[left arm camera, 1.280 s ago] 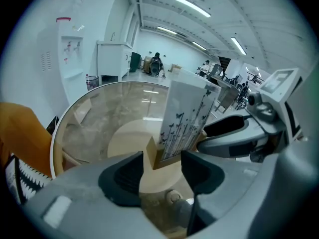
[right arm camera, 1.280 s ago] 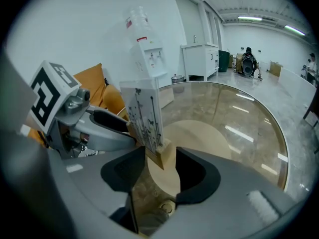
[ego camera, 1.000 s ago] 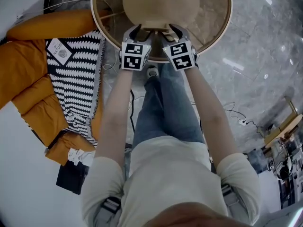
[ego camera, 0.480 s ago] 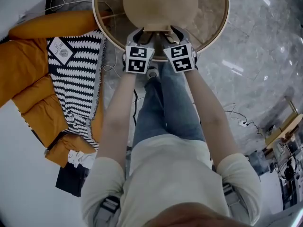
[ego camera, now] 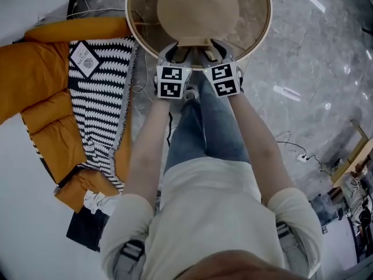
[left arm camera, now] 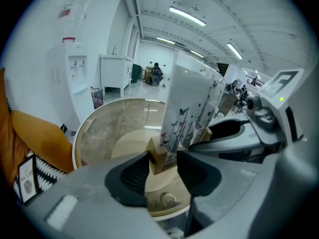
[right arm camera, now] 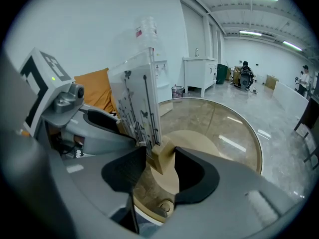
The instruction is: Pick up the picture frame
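The picture frame is a clear upright panel printed with butterflies and stems, set in a pale wooden base. My left gripper is shut on one end of that base and my right gripper on the other end. Both sets of jaws have just been closing on the wood. The panel stands upright between them. In the head view the grippers sit side by side holding the base above the near rim of the round glass table.
The table's tan pedestal shows through the glass. An orange sofa with a black-and-white striped throw lies to the left. Cables trail over the grey marble floor. A water dispenser stands by the far wall.
Both grippers have drawn closer together and risen, carrying the frame up off the table top. The jaws have narrowed onto the wooden base.
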Demonstrator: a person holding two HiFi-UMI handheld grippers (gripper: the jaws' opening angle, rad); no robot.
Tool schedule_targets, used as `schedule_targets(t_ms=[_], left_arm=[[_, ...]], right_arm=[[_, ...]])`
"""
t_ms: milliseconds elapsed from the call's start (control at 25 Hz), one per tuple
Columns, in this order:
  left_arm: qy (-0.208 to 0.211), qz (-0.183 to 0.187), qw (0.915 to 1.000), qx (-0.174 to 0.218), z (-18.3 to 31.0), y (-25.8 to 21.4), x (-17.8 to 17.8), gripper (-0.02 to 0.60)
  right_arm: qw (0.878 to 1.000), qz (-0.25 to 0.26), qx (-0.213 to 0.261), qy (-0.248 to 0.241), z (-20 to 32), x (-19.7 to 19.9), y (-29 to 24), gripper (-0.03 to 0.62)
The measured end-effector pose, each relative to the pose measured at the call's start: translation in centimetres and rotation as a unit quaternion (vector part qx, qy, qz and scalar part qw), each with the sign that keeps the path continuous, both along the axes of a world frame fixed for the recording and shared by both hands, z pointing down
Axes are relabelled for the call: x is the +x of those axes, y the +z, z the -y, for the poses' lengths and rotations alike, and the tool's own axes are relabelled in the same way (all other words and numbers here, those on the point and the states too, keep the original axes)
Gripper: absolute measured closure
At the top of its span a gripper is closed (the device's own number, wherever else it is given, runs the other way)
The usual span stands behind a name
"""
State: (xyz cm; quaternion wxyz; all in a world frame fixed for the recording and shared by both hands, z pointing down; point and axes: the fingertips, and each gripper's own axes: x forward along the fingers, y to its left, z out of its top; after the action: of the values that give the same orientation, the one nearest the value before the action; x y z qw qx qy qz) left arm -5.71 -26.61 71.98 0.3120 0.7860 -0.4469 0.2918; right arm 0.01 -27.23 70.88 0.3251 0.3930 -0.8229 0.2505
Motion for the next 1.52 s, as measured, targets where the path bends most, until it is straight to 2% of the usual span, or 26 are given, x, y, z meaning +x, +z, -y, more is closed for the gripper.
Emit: schedule_targets(t_ms=[600, 1000, 1520], left_arm=[[-0.006, -0.023, 0.9984, 0.052, -7.6, -10.8, -1.4, 0.407], [-0.001, -0.025, 0.9967, 0.078, -13.6, -16.2, -1.4, 0.407], [0.014, -0.035, 0.9930, 0.112, -17.8, -24.1, -0.9, 0.407]], right_arm=[[0.998, -0.012, 0.069, -0.002, -7.8, -1.5, -10.7, 0.416], [0.995, -0.006, 0.104, 0.006, -14.0, -1.5, -16.3, 0.418], [0.989, 0.012, 0.150, 0.011, -18.4, -0.8, -24.4, 0.422]])
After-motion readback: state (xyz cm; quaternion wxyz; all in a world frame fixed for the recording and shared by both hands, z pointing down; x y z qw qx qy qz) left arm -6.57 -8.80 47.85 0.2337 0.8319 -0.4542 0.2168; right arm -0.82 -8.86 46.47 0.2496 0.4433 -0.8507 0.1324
